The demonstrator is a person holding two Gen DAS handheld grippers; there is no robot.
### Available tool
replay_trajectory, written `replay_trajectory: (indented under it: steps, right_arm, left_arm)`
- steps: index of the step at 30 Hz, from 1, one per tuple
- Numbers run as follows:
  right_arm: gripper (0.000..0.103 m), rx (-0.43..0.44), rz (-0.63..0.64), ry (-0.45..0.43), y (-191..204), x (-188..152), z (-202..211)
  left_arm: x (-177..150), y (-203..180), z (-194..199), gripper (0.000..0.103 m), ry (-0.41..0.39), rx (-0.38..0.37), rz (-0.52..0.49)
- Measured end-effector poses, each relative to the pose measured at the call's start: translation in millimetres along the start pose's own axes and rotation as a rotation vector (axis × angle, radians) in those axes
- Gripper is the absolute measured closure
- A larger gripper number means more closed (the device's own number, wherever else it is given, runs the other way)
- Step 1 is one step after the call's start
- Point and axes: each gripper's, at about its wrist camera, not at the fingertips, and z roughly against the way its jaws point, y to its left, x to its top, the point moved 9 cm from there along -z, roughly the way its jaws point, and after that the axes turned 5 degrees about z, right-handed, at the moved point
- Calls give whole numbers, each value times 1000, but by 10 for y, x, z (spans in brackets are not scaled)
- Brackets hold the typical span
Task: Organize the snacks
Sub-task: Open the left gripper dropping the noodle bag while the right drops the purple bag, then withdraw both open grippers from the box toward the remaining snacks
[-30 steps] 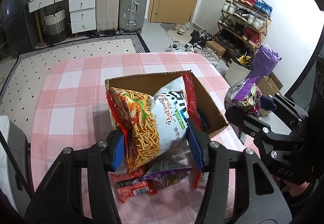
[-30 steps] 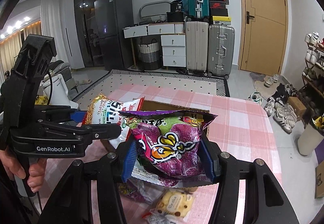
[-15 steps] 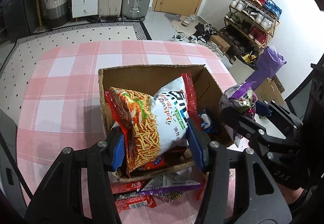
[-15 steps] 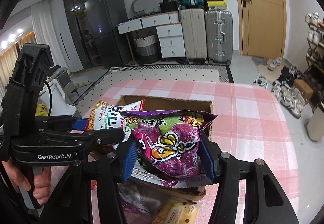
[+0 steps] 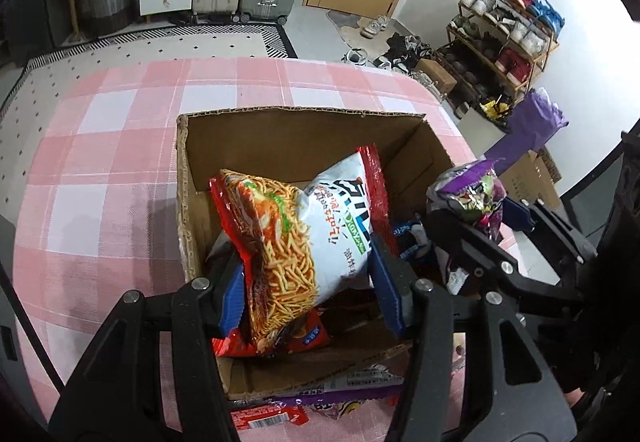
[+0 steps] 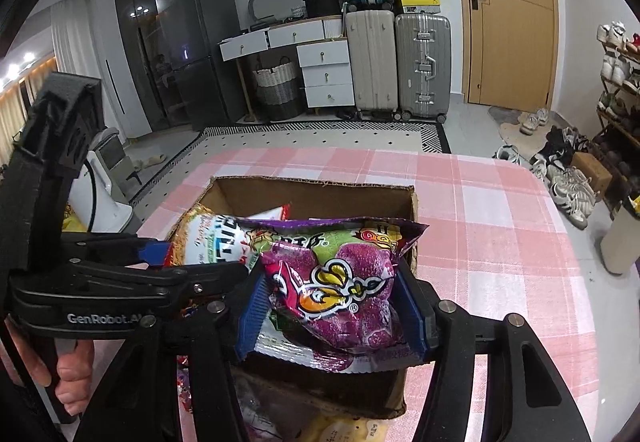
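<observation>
Our left gripper [image 5: 310, 278] fingers clamped the red-and-white noodle snack bag [image 5: 304, 238] upright over the open brown cardboard box [image 5: 304, 134], our right gripper [image 6: 330, 312] held the purple crinkled snack bag [image 6: 340, 282], whose printed face only the right wrist view showed

— Where does the box [image 5: 280, 138] stand on your table [image 5: 100, 162]?

— Toward the near edge, open side up, with more packets [image 5: 320, 398] lying on the table before its near wall.

— And what you hold?

— Your left tongs [image 5: 308, 282] hold the noodle bag [image 5: 304, 230] over the box's near left part, above a packet [image 5: 280, 342] lying inside. Your right tongs [image 6: 332, 306] hold the snack bag [image 6: 340, 290] over its near right corner, just right of the noodle bag.
</observation>
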Motion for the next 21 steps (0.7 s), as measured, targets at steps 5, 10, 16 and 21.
replay_trajectory:
  steps: [5, 10, 16, 21]
  right_arm:
    - [24, -21, -19, -17, -101, 4, 36]
    - [17, -26, -24, -58, -144, 31, 198]
    - [17, -30, -14, -85, -130, 74, 369]
    - [16, -35, -12, -111, -116, 110, 528]
  left_arm:
    - [33, 11, -27, 39, 24, -8, 28]
    - [45, -44, 64, 30, -1, -6, 22]
    - [22, -73, 279, 22, -40, 18, 11]
    - [-22, -95, 449, 22, -55, 42, 5]
